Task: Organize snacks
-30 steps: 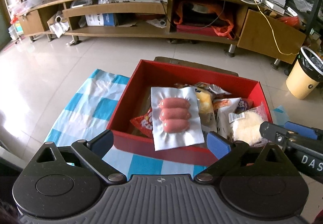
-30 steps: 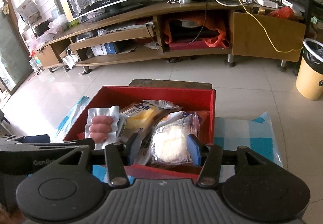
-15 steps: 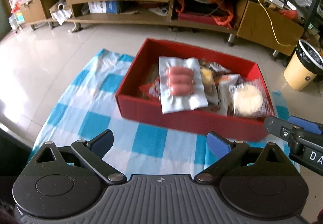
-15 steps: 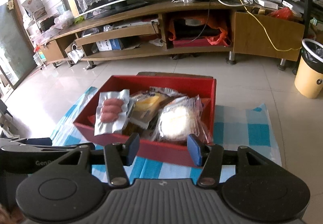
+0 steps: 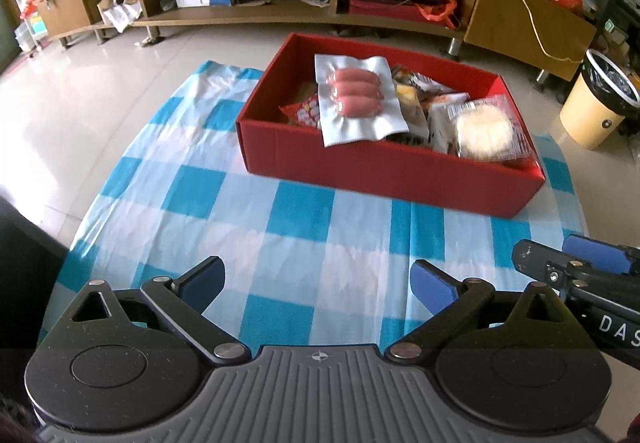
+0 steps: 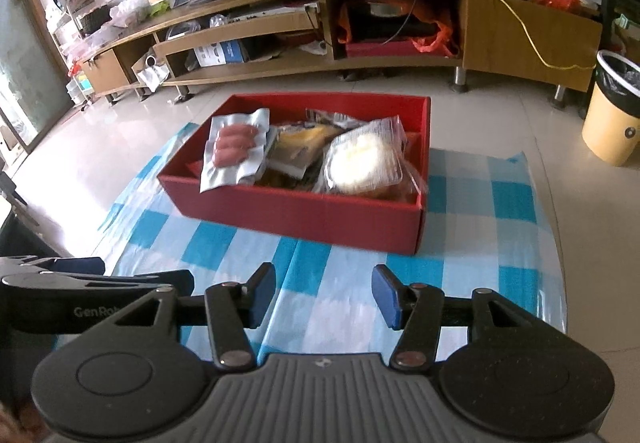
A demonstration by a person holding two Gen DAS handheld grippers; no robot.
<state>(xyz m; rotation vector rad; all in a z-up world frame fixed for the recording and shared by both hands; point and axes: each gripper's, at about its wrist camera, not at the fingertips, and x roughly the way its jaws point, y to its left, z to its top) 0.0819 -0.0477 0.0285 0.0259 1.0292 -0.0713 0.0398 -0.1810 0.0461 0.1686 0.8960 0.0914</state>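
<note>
Hovering low over checkered cloth (image 5: 280,243), left gripper (image 5: 318,285) at frame bottom, jaws spread wide, holding nothing. Right gripper (image 6: 324,297) likewise above cloth, jaws spread, empty; its tip shows at lower right of left view. Beyond both, frame centre: red box (image 5: 380,179) on cloth, packed with snacks. Sausage pack (image 5: 356,97) on top at left, round cake pack (image 5: 486,131) at right. Farther back: wooden TV cabinet (image 6: 280,27); yellow bin (image 6: 612,119) far right.
</note>
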